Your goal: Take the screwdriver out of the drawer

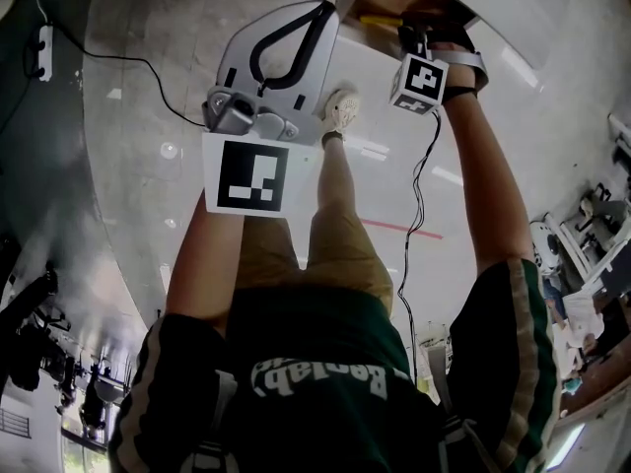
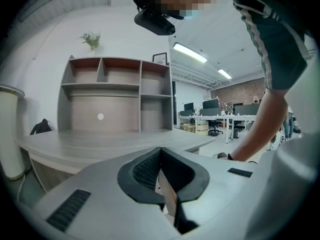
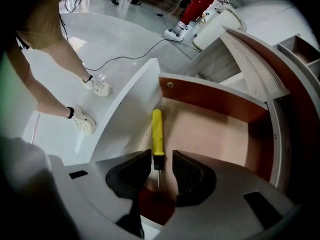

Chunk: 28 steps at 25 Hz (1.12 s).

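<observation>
Far left, your left gripper [image 2: 160, 150] is level out in front of you. Its jaws are closed pad to pad, with nothing between them. In the head view it hangs over the shiny floor [image 1: 138, 87], just left of the drawer's corner, so it's not doing any of the work. Its own view looks across a grey wood-look table [image 2: 100, 144] to a shelf unit [image 2: 120, 94] standing at the back of it.

In the middle of the head view you can see your shoe [image 1: 341, 108] on the floor and a black cable [image 1: 419, 205] dangling off the right gripper.

Over on the right, your right gripper [image 3: 161, 159] is tipped steeply down into the open drawer [image 3: 215, 91]. Its jaws are spread apart and they aren't gripping anything. The screwdriver [image 3: 157, 131] lies flat on the drawer bottom, close along the drawer's left side. The yellow handle points away from the gripper and the thin metal shaft points back toward it. The black collar and shaft sit right in the gap between the two pads, but neither pad is pressing on them.
</observation>
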Motion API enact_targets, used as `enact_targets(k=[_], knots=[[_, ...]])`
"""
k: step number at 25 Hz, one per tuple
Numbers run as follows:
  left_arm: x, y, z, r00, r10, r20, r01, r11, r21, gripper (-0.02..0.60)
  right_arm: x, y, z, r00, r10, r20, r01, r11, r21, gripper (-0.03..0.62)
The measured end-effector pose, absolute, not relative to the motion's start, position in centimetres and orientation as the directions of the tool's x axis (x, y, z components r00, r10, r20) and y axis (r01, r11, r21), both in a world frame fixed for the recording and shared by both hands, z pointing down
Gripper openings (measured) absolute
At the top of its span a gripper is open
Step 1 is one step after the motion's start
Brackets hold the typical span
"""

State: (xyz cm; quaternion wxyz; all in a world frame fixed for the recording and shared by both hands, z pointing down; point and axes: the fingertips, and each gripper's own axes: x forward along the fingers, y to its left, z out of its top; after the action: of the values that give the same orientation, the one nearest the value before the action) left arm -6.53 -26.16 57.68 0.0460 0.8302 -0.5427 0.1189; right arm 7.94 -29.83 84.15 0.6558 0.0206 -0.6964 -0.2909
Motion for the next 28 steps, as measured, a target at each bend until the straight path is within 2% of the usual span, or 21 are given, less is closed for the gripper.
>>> enact_targets(k=[8,13,21,28], knots=[[-6.7,-26.0,57.9,0.375,-0.891,0.254,-0.918,-0.396,-0.033,0.017,8.1,-30.6,85.1,-0.090,-0.467,0.880,0.386,0.798,0.463,0.141],[-6.8,-26.0,58.1,0.377,-0.890,0.258,-0.917,-0.397,-0.029,0.017,7.9,-30.9,85.0,-0.097,-0.498,0.862,0.398,0.774,0.492,0.087],[-6.8,-25.8,58.0,0.373,-0.890,0.263,-0.917,-0.396,-0.038,0.017,7.7,-30.9,84.0,-0.123,-0.507,0.853,0.412,0.756,0.509,0.084],[-6.4,-25.7,55.5,0.394,-0.884,0.252,-0.904,-0.422,-0.069,0.017,7.0,-30.5,79.6,-0.172,-0.536,0.826,0.334,0.757,0.561,0.084]])
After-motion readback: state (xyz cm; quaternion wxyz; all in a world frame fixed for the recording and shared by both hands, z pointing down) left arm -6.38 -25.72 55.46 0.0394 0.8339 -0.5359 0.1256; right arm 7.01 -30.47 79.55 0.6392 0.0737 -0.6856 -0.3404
